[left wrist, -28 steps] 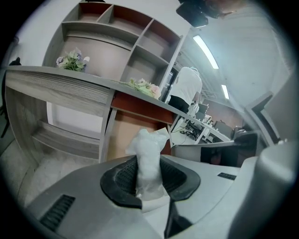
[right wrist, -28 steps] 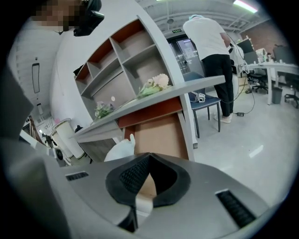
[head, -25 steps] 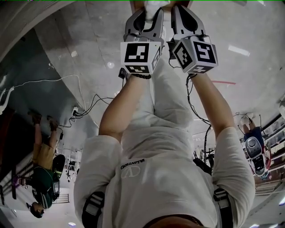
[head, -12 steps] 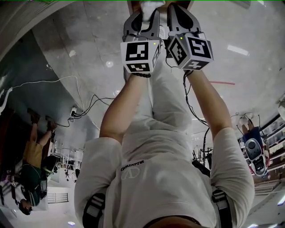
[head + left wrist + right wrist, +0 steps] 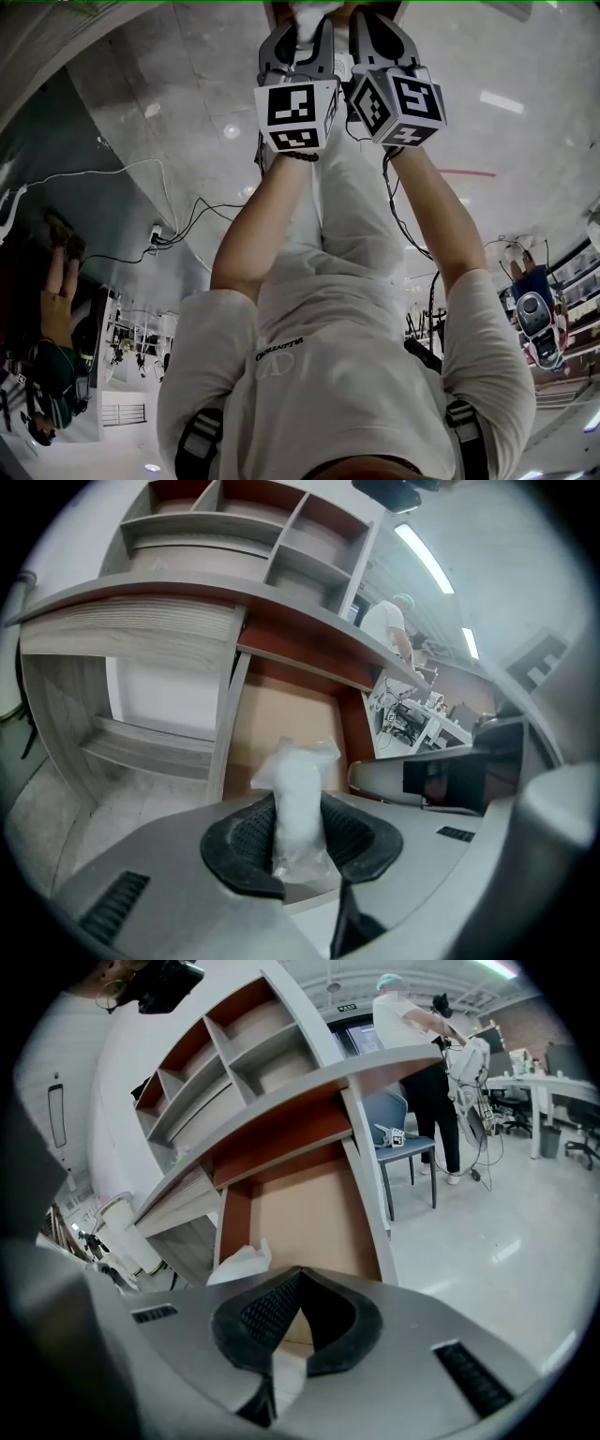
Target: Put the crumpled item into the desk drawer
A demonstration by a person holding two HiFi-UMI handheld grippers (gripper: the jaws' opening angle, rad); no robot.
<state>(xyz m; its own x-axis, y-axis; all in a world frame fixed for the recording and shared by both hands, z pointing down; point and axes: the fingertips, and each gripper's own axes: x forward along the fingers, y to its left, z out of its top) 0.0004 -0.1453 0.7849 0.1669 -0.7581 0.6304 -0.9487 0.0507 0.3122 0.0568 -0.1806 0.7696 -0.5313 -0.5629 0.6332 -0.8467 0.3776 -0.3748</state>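
As seen from the head view, both arms reach toward the top edge, with the left claw (image 5: 300, 23) and right claw (image 5: 375, 23) side by side and close together. A white crumpled item (image 5: 314, 9) shows between the left claw's jaws at the frame edge.

Left gripper view: the left claw (image 5: 302, 846) is clamped on the crumpled item (image 5: 298, 799), with both ribbed pads pressing its sides. The item stands upright and projects beyond the jaw tips. Behind it lies the brown bottom of the open drawer (image 5: 281, 714), under the top of the grey desk (image 5: 141, 621). The right claw's body (image 5: 422, 780) sits just beside, to the right.

Right gripper view: the right claw (image 5: 295, 1283) has its jaw tips together, with nothing between them. It points at the open drawer (image 5: 305, 1213). The crumpled item (image 5: 242, 1262) appears at the left, near the drawer's left front corner. A person (image 5: 412, 1035) stands well beyond the desk (image 5: 234, 1063).
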